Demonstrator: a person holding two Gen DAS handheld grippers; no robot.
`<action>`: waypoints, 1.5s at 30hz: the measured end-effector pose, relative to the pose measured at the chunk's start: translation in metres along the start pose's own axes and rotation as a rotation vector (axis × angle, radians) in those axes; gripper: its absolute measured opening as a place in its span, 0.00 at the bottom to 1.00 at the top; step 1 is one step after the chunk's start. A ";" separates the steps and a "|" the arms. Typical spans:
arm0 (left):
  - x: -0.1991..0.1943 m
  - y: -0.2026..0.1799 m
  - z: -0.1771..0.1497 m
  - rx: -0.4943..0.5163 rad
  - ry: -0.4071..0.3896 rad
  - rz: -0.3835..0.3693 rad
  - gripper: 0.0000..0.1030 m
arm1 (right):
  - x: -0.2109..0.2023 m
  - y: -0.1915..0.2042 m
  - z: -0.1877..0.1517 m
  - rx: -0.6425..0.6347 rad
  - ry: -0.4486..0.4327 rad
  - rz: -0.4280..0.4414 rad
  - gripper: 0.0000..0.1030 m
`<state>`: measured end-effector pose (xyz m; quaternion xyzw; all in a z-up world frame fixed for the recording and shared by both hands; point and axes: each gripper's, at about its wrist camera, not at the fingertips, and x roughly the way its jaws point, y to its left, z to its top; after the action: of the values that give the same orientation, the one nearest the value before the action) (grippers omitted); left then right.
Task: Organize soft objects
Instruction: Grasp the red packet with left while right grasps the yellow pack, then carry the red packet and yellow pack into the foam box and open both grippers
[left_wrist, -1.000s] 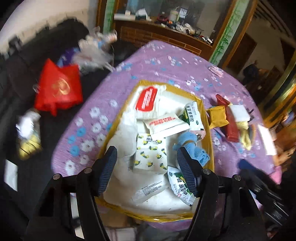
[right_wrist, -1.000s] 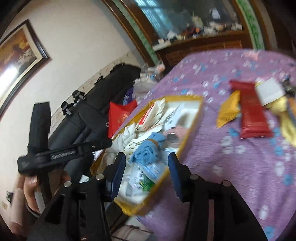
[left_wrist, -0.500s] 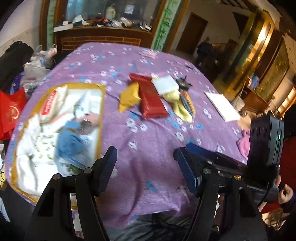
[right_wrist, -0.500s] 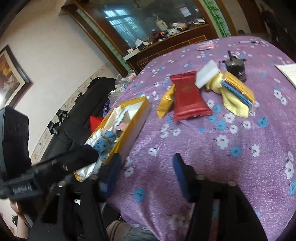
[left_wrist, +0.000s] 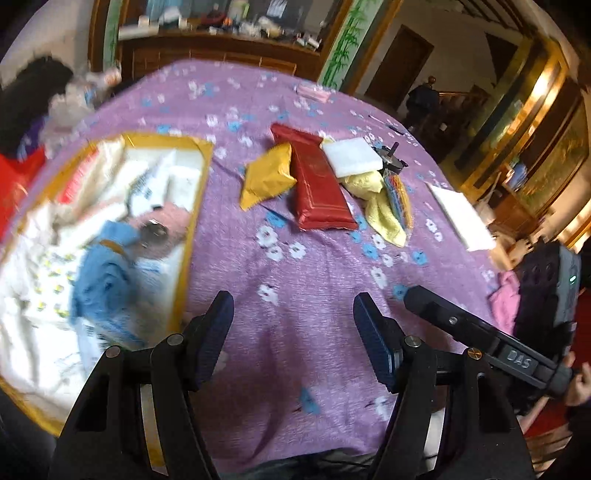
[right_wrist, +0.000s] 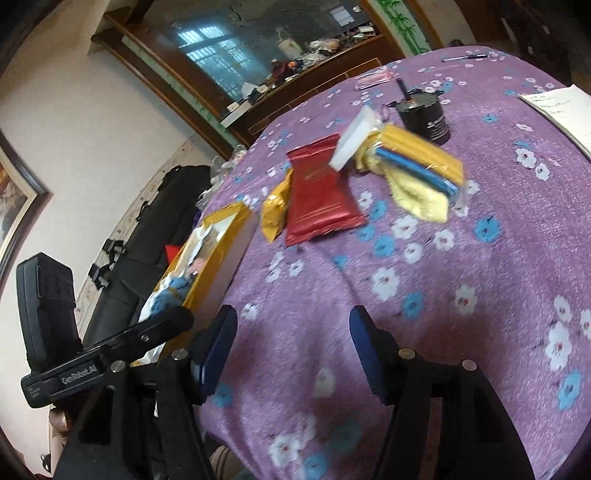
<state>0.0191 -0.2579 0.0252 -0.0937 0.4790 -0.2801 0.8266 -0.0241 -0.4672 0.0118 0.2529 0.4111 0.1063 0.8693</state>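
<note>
The surface (left_wrist: 295, 266) wears a purple cloth printed with white and blue flowers. At its left edge sits a yellow-rimmed box (left_wrist: 192, 229), already holding soft things: white packets (left_wrist: 162, 184), a pink item (left_wrist: 173, 218) and a blue cloth (left_wrist: 107, 273) lying on top toward the near end. The box contents are blurred.

The left gripper (left_wrist: 291, 328) hangs over the near edge of the surface, just beside the box, its fingers (left_wrist: 214, 332) wide apart and holding nothing.

Toward the middle of the surface, well apart from the box, lies a loose cluster: a yellow pouch (left_wrist: 266, 177), touching a red packet (left_wrist: 317, 188) to its right, then a white block (left_wrist: 351, 157) resting against the far end of the red packet. Next to that lie a pale yellow cloth (left_wrist: 384, 214) and a clear pack of coloured sheets (right_wrist: 417, 158) on top of it. A small black pot (right_wrist: 424, 118) stands just beyond them.

The right gripper (right_wrist: 291, 347) hovers over the bare cloth at the near edge, its fingers (right_wrist: 365, 347) spread open and empty. A white notepad (right_wrist: 561, 110) lies by the right edge.
</note>
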 end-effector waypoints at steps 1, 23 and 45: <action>0.003 0.002 0.002 -0.011 0.010 -0.018 0.66 | 0.000 -0.003 0.003 0.004 -0.001 -0.001 0.62; 0.141 -0.015 0.101 -0.038 0.159 -0.053 0.66 | 0.052 -0.065 0.112 -0.187 -0.006 -0.209 0.62; 0.064 0.013 0.001 -0.028 0.304 -0.169 0.30 | 0.020 -0.066 0.070 -0.220 0.169 -0.128 0.63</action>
<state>0.0492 -0.2829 -0.0271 -0.1015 0.5928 -0.3528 0.7168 0.0415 -0.5398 0.0013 0.1198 0.4840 0.1161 0.8590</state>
